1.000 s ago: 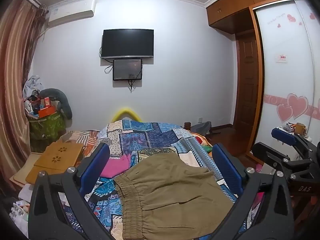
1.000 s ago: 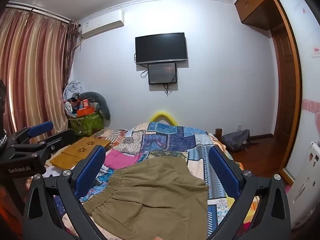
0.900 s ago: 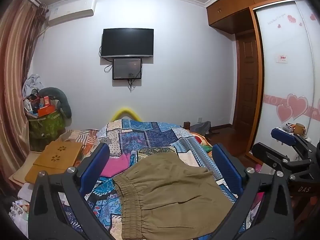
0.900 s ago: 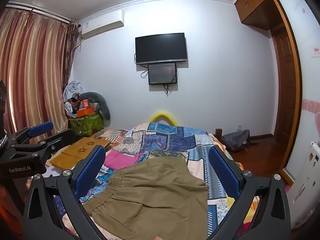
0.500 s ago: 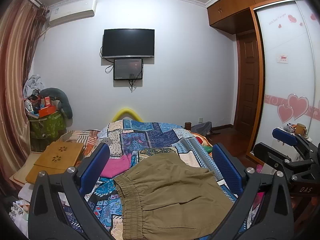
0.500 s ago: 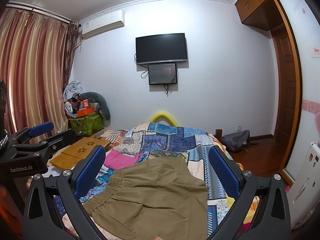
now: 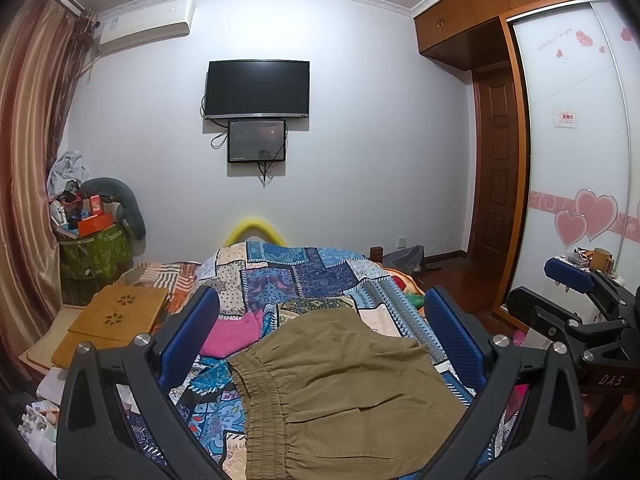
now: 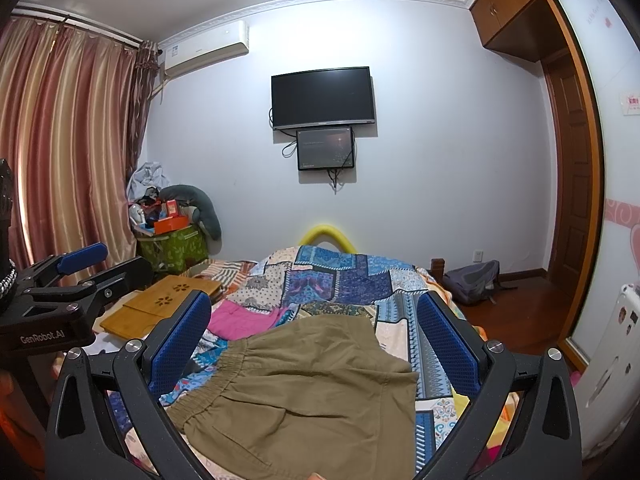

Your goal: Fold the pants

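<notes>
I have both grippers held above the near end of the bed, the left gripper [image 7: 322, 332] and the right gripper [image 8: 314, 330] each with its blue pads spread wide apart and nothing between them. The pants [image 7: 340, 392] lie flat on the patchwork quilt [image 7: 304, 276] just ahead of and below both pairs of jaws, framed in the gap between the fingers, their gathered waistband [image 7: 260, 396] toward the left finger. A pink cloth [image 7: 236, 332] sits beyond the left finger, and a wooden tray [image 7: 116, 316] lies farther out to the left of it.
</notes>
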`<state>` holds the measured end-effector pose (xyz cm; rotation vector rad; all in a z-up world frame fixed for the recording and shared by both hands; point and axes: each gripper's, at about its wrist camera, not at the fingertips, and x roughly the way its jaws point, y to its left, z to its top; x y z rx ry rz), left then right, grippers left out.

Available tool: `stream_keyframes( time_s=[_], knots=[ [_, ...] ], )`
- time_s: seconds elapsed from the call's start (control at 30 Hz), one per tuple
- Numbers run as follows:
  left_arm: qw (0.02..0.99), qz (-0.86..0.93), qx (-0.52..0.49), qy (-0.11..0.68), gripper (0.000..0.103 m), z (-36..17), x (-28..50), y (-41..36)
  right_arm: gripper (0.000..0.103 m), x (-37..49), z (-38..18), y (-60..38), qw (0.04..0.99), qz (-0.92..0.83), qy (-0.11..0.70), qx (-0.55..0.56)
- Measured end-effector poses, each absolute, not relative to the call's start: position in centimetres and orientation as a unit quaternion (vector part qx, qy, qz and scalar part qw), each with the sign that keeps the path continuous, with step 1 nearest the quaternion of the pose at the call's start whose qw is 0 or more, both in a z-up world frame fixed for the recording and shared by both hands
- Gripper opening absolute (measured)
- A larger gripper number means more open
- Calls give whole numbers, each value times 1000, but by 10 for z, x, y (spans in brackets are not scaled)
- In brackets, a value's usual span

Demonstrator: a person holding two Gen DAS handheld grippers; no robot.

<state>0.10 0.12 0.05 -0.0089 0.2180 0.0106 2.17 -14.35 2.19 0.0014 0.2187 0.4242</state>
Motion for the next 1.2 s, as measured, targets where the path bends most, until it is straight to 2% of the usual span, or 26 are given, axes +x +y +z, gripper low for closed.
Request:
stream_keyframes(
  time_s=[0.5, 0.8, 1.07, 1.2],
  knots=[
    [995, 10, 5, 102, 103, -1, 5, 1, 102, 23, 23, -143, 971, 211, 110, 0],
    [990, 17, 7, 141, 103, -15, 40, 9, 102, 47, 11, -145, 971, 203, 128, -4],
    [972, 58, 9, 226, 103, -65, 125, 43, 102, 102, -28, -162, 967, 166, 191, -13],
    [954, 69, 2, 293, 103, -104, 166, 59, 102, 130, -53, -171, 961, 148, 233, -25]
  ],
)
